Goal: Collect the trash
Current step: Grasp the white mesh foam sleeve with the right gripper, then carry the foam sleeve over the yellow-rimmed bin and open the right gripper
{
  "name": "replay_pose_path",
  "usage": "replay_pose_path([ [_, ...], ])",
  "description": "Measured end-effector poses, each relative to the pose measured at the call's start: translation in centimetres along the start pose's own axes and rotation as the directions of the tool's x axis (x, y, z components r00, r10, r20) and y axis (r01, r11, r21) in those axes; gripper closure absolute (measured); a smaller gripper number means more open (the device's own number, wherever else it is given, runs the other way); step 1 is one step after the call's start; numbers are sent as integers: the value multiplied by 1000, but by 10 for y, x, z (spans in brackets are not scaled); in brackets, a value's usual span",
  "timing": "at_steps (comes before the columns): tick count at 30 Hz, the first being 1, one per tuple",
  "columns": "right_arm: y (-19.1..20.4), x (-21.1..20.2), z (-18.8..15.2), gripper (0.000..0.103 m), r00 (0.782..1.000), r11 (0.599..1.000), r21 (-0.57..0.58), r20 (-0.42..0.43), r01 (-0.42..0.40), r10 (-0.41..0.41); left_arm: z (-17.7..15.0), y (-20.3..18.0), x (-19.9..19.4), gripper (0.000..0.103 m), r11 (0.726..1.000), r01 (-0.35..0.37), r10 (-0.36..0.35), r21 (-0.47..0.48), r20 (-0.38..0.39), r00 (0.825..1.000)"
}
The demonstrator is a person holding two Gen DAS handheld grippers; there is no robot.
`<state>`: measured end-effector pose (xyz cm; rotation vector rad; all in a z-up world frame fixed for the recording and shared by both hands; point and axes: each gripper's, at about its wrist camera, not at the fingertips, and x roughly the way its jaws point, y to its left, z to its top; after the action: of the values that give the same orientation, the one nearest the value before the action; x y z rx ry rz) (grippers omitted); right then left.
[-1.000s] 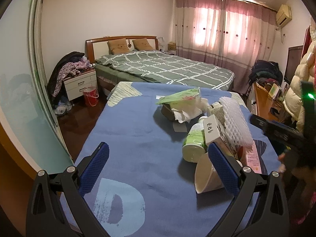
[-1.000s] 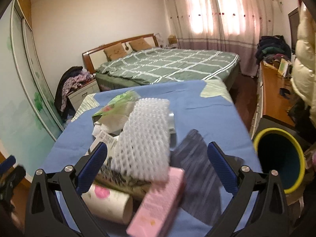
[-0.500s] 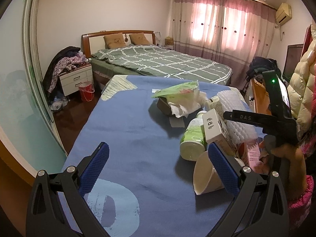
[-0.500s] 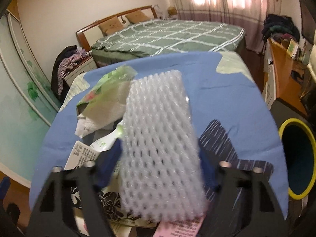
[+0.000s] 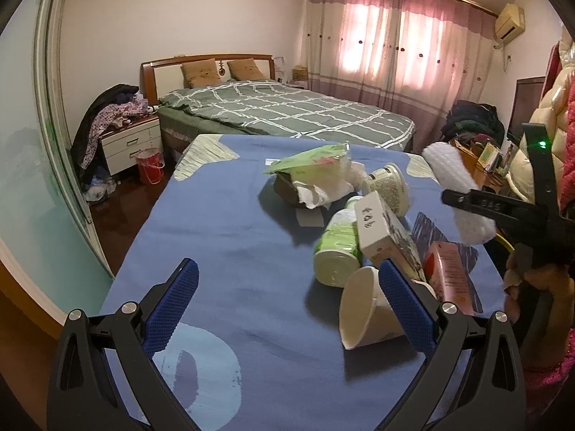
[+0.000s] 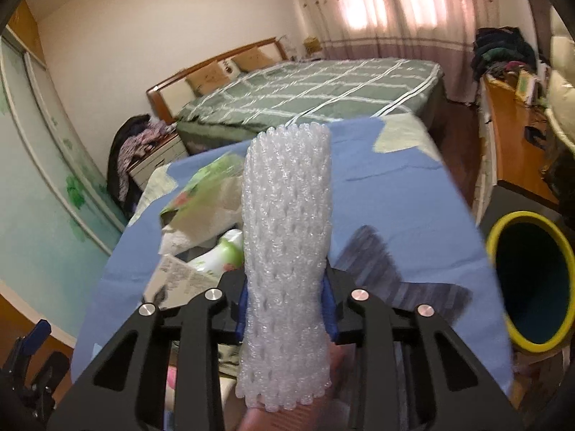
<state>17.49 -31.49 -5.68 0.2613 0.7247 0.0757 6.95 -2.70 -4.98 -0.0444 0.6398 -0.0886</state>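
Note:
My right gripper is shut on a white foam net sleeve and holds it lifted above the blue table. The sleeve and right gripper also show at the right of the left wrist view. My left gripper is open and empty, low over the blue table. Trash lies in a pile: a green bottle, a white carton, a paper cup, a pink box, a green wrapper with tissue and a printed cup.
A bin with a yellow rim stands to the right of the table. A bed lies beyond, a nightstand with clothes at left, a desk at right.
My right gripper has closed on the foam net sleeve and lifted it off the pile. The left gripper has barely moved.

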Motion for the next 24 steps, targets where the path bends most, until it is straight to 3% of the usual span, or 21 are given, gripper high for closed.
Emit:
replay_pose_path([
  [6,-75,-14,2,72,983,976,133,48,170,-177,-4,-15,6,4,999,25,-25,23,-16,1000],
  [11,-144,-14,2,70,924,898,247,26,363,-381,-7,-30,16,4,998,45,-43,45,-40,998],
  [17,-207,4,-5,69,862,801,337,-72,494,-501,-10,-48,29,4,995,64,-58,77,-76,995],
  [20,-226,15,-11,60,838,760,368,-120,535,-532,-11,-53,35,4,994,69,-61,89,-89,994],
  [22,-236,15,-15,48,828,740,389,-125,548,-547,-13,-55,37,4,993,73,-64,90,-99,993],
  [24,-235,13,-16,43,815,727,395,-118,562,-567,-13,-56,39,4,993,78,-68,89,-105,992],
])
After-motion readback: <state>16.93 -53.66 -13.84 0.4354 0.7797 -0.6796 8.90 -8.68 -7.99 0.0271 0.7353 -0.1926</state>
